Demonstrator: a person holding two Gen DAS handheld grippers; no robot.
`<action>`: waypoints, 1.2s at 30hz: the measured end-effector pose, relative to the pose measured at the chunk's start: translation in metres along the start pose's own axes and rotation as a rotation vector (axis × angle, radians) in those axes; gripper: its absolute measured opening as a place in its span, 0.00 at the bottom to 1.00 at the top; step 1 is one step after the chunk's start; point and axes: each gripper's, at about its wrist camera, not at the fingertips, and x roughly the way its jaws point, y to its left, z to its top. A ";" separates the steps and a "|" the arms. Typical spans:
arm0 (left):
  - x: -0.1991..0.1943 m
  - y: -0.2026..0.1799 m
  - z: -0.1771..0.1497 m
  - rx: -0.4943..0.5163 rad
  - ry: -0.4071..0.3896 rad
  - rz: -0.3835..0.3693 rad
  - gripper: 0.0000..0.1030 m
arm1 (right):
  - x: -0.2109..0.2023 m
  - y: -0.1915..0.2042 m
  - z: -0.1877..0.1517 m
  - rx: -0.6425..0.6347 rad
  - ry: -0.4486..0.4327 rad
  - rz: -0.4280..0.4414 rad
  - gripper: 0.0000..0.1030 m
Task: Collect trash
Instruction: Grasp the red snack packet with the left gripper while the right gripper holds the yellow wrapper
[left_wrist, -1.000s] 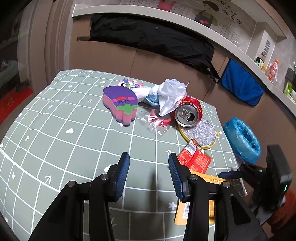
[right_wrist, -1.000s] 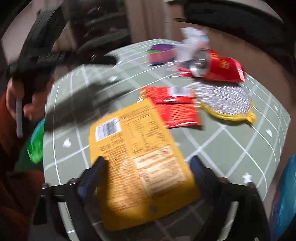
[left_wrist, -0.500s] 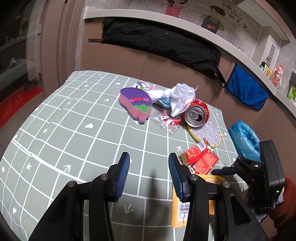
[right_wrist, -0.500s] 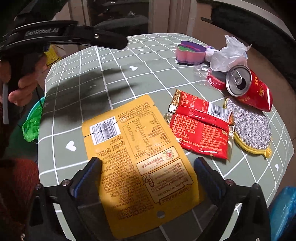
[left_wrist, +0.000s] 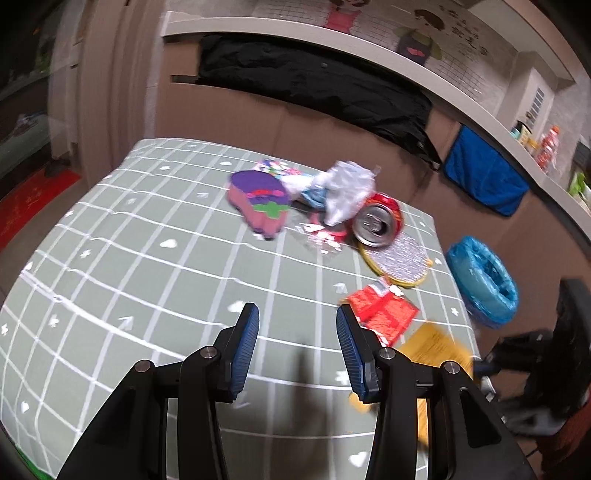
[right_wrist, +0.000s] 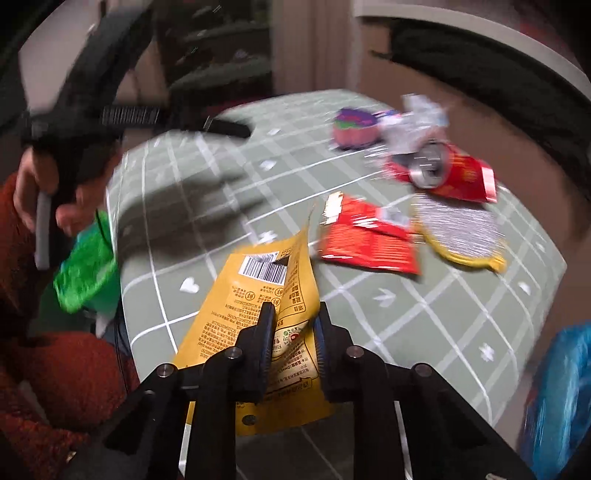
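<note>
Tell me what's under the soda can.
The can lies on its side with its open end partly over the silver scrubber and a crumpled clear wrapper. Whatever lies beneath its body is hidden.

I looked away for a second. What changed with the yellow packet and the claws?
The right claw has just closed on the yellow packet, buckling it and lifting its far end off the table. The left claw stays open and empty; the can and red wrappers lie unmoved.
</note>
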 end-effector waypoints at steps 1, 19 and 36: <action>0.004 -0.006 0.000 0.011 0.010 -0.014 0.44 | -0.010 -0.008 -0.002 0.033 -0.022 -0.015 0.18; 0.121 -0.087 0.007 0.312 0.223 -0.041 0.43 | -0.057 -0.088 -0.043 0.334 -0.132 -0.201 0.18; 0.072 -0.099 -0.002 0.257 0.066 0.073 0.28 | -0.070 -0.083 -0.041 0.383 -0.189 -0.244 0.18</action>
